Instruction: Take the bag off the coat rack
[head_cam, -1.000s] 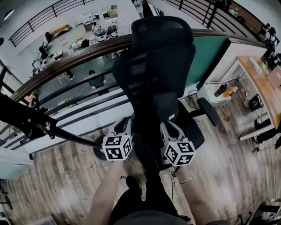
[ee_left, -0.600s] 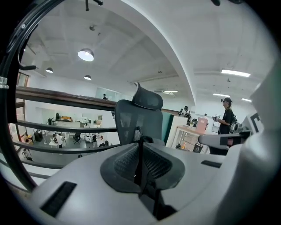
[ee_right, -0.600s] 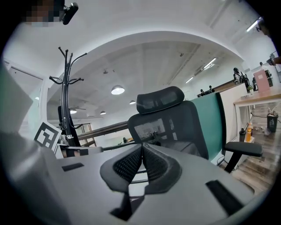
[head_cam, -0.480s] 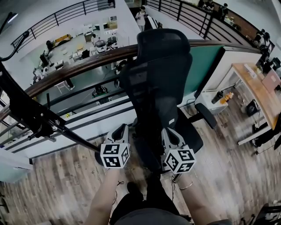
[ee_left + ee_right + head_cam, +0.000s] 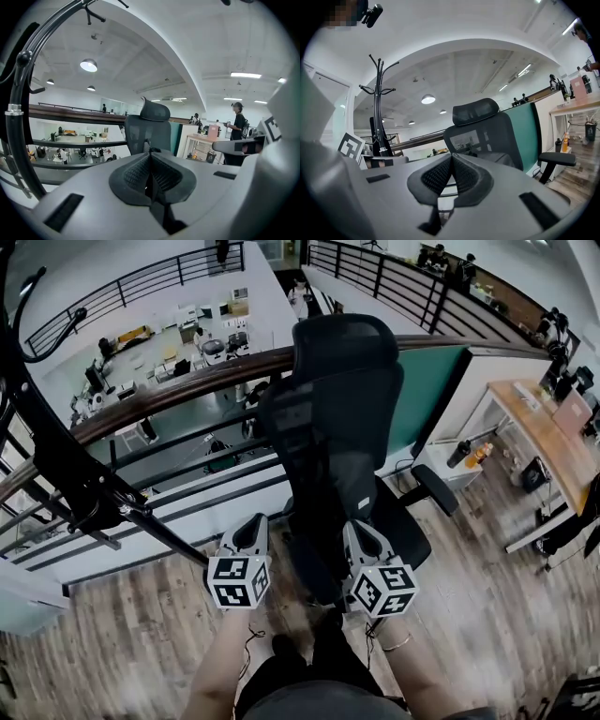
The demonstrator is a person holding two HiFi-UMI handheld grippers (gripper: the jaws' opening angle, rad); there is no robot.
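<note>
The black coat rack [image 5: 70, 474] stands at the left by the railing, and its curved hooks [image 5: 18, 70] fill the left edge of the left gripper view. In the right gripper view a dark flat shape [image 5: 373, 133] hangs by the coat rack's pole [image 5: 380, 117]; I cannot tell whether it is the bag. My left gripper [image 5: 251, 526] and right gripper [image 5: 356, 532] are held side by side in front of a black office chair [image 5: 337, 409]. The left gripper's jaws have just been closing, with nothing between them. Both pairs of pads [image 5: 140, 173] [image 5: 438, 176] meet on nothing.
A wooden handrail [image 5: 187, 371] with dark rails runs behind the chair, with a lower floor of desks beyond. A teal partition [image 5: 431, 371] and a wooden desk [image 5: 548, 437] stand at the right. A person [image 5: 237, 124] stands far right in the left gripper view.
More of the coat rack has come into the head view at the left. Both grippers stay side by side before the chair and sit a little lower in the picture.
</note>
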